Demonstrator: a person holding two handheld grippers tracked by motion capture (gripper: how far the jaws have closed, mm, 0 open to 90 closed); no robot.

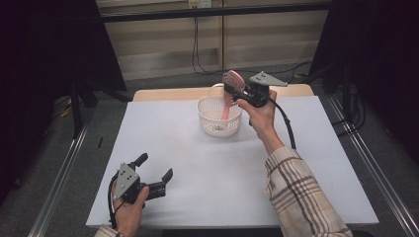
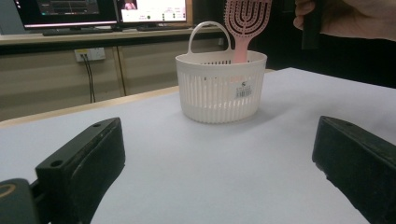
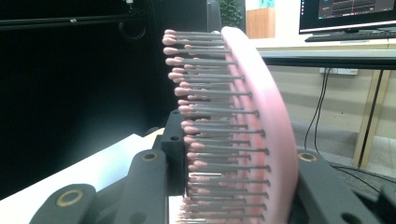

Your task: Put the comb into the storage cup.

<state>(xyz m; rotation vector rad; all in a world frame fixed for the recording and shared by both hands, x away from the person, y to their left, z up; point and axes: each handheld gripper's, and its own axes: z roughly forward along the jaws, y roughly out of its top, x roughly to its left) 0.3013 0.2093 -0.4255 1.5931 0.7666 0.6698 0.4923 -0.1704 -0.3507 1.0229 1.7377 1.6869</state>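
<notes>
A pink hairbrush (image 1: 231, 81) with grey bristles stands upright, its handle reaching down into a white slatted basket (image 1: 219, 123) near the far middle of the table. My right gripper (image 1: 236, 91) is shut on the brush head above the basket; the bristles (image 3: 219, 135) and the curved pink back (image 3: 275, 140) sit between its jaws. In the left gripper view the brush (image 2: 245, 23) rises out of the basket (image 2: 219, 88). My left gripper (image 1: 153, 168) rests low at the table's near left, open with nothing between its jaws.
The table has a pale blue-white cover (image 1: 197, 168) with a wooden edge (image 1: 168, 93) at the back. Cables (image 1: 197, 54) hang behind the table. Monitors (image 2: 107, 9) stand on a shelf beyond it. Dark frames flank both sides.
</notes>
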